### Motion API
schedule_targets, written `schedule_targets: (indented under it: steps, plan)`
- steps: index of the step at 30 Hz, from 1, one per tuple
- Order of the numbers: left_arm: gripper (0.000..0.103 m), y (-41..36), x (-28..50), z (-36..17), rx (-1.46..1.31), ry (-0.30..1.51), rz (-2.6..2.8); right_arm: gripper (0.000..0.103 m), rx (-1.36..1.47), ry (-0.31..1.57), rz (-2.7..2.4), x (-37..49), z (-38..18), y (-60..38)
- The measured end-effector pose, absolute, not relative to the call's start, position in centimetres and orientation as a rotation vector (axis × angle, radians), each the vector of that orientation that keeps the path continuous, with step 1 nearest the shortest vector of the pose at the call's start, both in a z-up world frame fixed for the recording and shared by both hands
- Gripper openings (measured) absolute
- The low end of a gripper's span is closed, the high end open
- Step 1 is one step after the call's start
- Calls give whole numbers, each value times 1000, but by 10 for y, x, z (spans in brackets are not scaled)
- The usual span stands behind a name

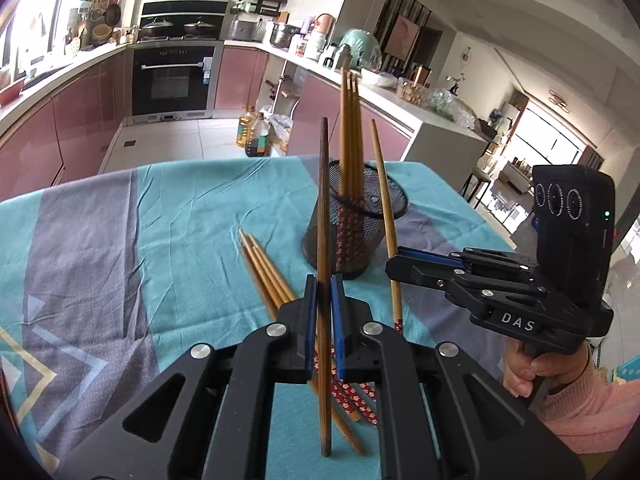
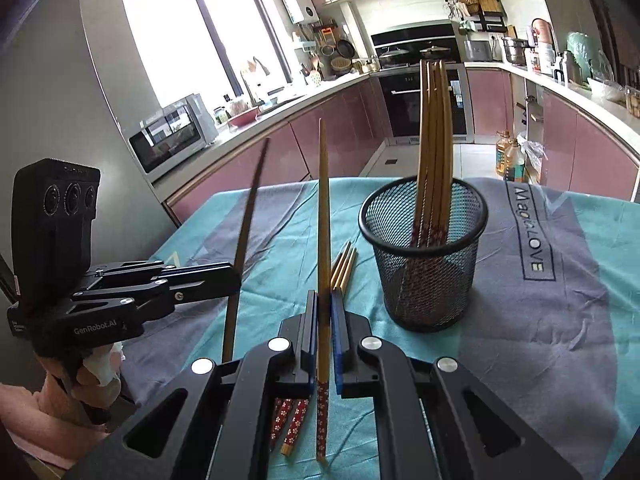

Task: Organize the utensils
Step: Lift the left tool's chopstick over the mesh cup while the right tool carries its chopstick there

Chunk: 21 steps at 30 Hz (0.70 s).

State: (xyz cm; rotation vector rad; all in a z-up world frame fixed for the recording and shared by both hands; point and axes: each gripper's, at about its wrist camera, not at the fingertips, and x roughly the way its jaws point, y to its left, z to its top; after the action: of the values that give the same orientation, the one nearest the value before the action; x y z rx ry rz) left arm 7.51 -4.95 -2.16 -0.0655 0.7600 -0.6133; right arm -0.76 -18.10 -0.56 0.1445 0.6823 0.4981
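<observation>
In the left wrist view my left gripper (image 1: 322, 304) is shut on a dark brown chopstick (image 1: 323, 220) that stands nearly upright. To its right, my right gripper (image 1: 394, 264) pinches a lighter chopstick (image 1: 384, 208). The right wrist view shows the right gripper (image 2: 324, 308) shut on that light chopstick (image 2: 323, 208), whose lower end has a red flower pattern. My left gripper (image 2: 236, 276) holds the dark chopstick (image 2: 248, 216) at the left. A black mesh cup (image 1: 352, 232) (image 2: 424, 260) stands just beyond both grippers with several chopsticks (image 2: 434, 140) upright in it. Loose chopsticks (image 1: 264, 268) (image 2: 343, 264) lie on the cloth below the grippers.
A teal and grey cloth (image 1: 160, 220) covers the table. A hand in a pink sleeve (image 1: 560, 392) grips the right tool's handle. Beyond the table's far edge are oil bottles (image 1: 252, 132) on the floor, an oven and pink kitchen cabinets.
</observation>
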Motion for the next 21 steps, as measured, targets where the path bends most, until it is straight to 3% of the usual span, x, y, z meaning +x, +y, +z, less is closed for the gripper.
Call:
schedule_targets:
  steps: [21]
  plan:
    - [8, -63, 90, 34, -109, 639, -664, 6, 138, 526, 452, -9, 46, -214]
